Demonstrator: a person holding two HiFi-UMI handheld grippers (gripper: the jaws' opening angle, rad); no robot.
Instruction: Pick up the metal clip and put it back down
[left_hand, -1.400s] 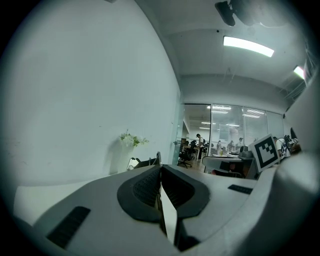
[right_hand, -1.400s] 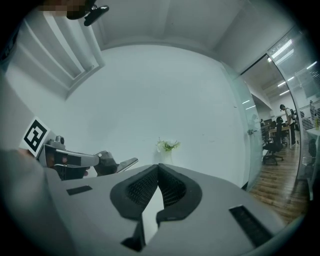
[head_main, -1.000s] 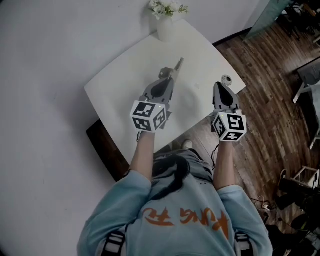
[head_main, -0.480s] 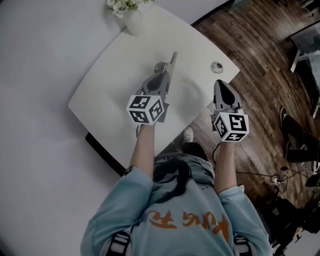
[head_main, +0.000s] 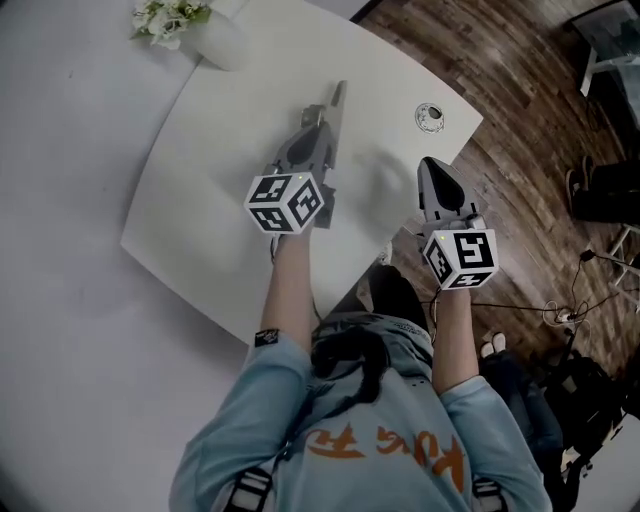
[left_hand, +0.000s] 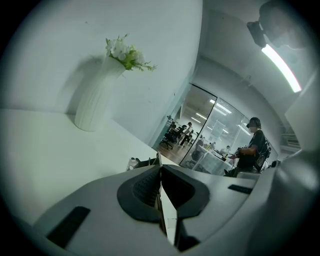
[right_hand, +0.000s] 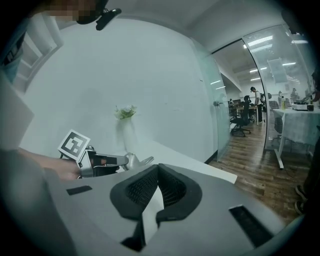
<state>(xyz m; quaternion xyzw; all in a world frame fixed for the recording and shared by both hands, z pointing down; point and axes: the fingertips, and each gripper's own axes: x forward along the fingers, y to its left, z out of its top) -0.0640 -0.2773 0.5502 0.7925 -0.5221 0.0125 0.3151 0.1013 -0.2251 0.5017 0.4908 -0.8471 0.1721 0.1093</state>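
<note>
L tongs (head_main: 320, 118): metal clip (head_main: 338, 96) at tip; over table (head_main: 200, 200) | R tongs (head_main: 429, 164): at table edge

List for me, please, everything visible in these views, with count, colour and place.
table: one, white, middle of the head view.
vase: one, white, far left corner of the table, holding white flowers.
small round object: one, white with a dark ring, right corner of the table.
metal clip: one, silver, sticking out of the left gripper's jaws, over the table.
floor: one, brown wood, right of the table.
left gripper: one, grey, shut on the metal clip.
right gripper: one, grey, shut and empty, at the table's near right edge.
</note>
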